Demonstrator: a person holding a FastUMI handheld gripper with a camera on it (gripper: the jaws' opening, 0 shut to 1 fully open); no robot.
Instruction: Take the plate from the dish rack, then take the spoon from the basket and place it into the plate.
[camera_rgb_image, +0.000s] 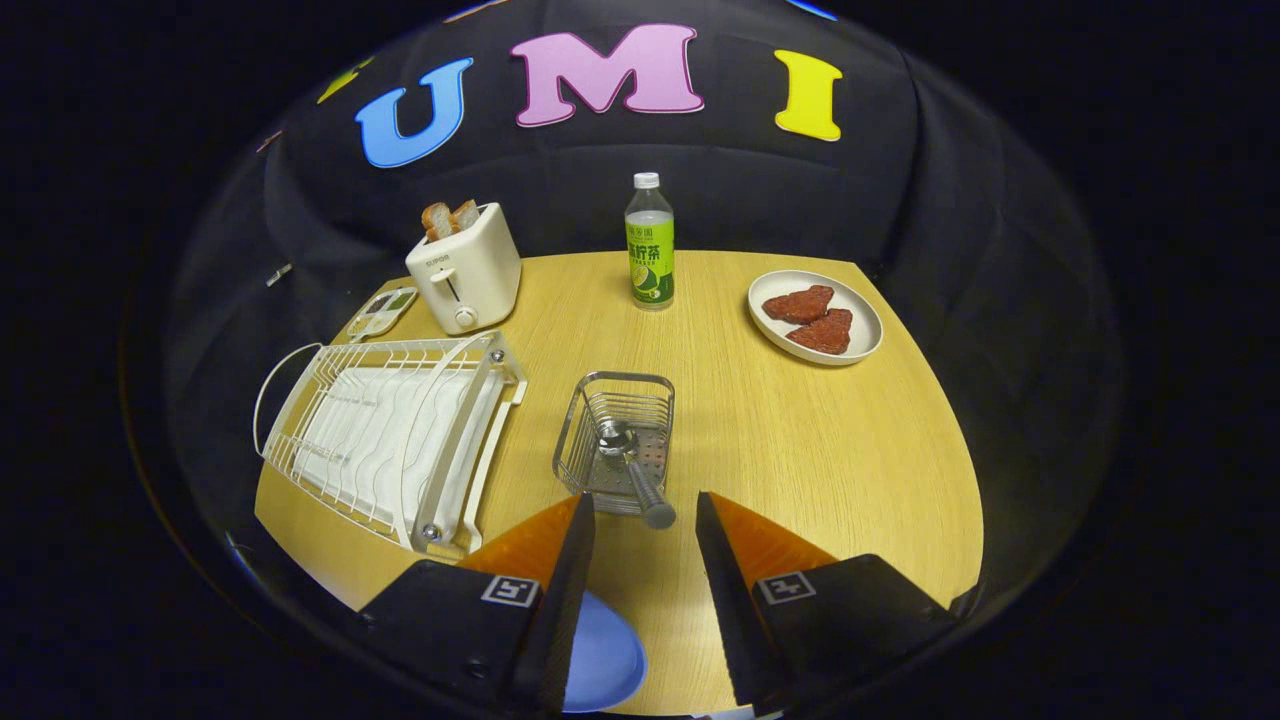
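My gripper (645, 510) is open, its two fingers spread apart with nothing held between them. Just ahead of the fingertips stands a small wire basket (600, 400), and a metal spoon (630, 465) leans in it, bowl down inside and handle end pointing toward the gap between my fingers. A blue plate (600, 665) lies flat on the table under and behind my left finger, partly hidden by it. The white wire dish rack (390, 440) sits to the left of the basket with no plate standing in it.
A cream toaster (465, 270) holding bread slices stands beyond the rack, a small tray (380, 312) beside it. A green-labelled bottle (650, 245) is at the far middle. A white plate (850, 345) with red pieces lies far right. The wooden table (850, 460) curves off at right.
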